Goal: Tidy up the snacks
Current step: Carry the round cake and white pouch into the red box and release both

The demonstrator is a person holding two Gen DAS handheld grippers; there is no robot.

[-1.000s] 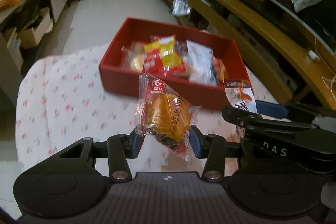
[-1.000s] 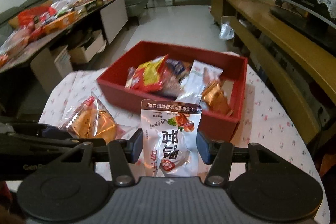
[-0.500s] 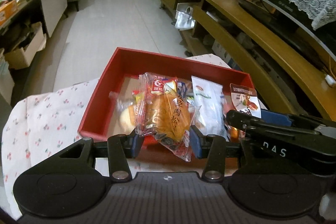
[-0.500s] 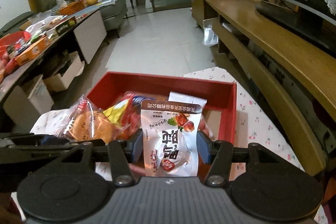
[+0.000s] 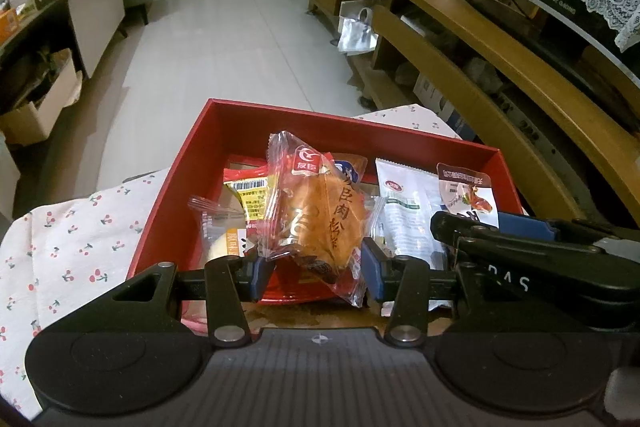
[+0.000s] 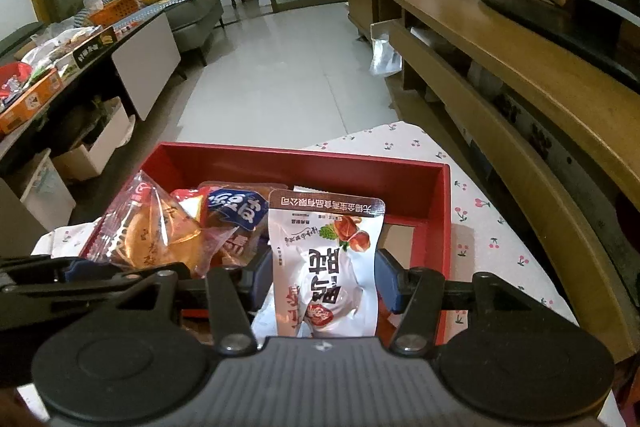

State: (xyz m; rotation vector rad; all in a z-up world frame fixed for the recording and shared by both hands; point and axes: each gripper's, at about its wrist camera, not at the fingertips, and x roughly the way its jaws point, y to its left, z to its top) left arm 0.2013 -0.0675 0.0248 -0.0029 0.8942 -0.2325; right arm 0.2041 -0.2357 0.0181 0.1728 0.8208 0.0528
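My left gripper [image 5: 318,269] is shut on a clear wrapped bun [image 5: 320,215] with a red logo, held over the near part of the red box [image 5: 256,119]. My right gripper [image 6: 324,279] is shut on a white chestnut snack pouch [image 6: 328,267], also above the red box [image 6: 304,157]. In the left wrist view the right gripper [image 5: 520,247] reaches in from the right with the pouch [image 5: 466,187]. The bun [image 6: 152,231] shows at the left of the right wrist view. Several snack packs [image 5: 404,211] lie inside the box.
The box sits on a table with a white cherry-print cloth [image 5: 72,239]. A long wooden TV cabinet [image 6: 520,75] runs along the right. A cluttered low table [image 6: 80,43] and cardboard boxes [image 6: 96,147] stand at the left, with tiled floor [image 6: 288,75] beyond.
Both grippers have moved forward from in front of the box to above it, each still holding its snack. The box now fills the lower middle of both views.
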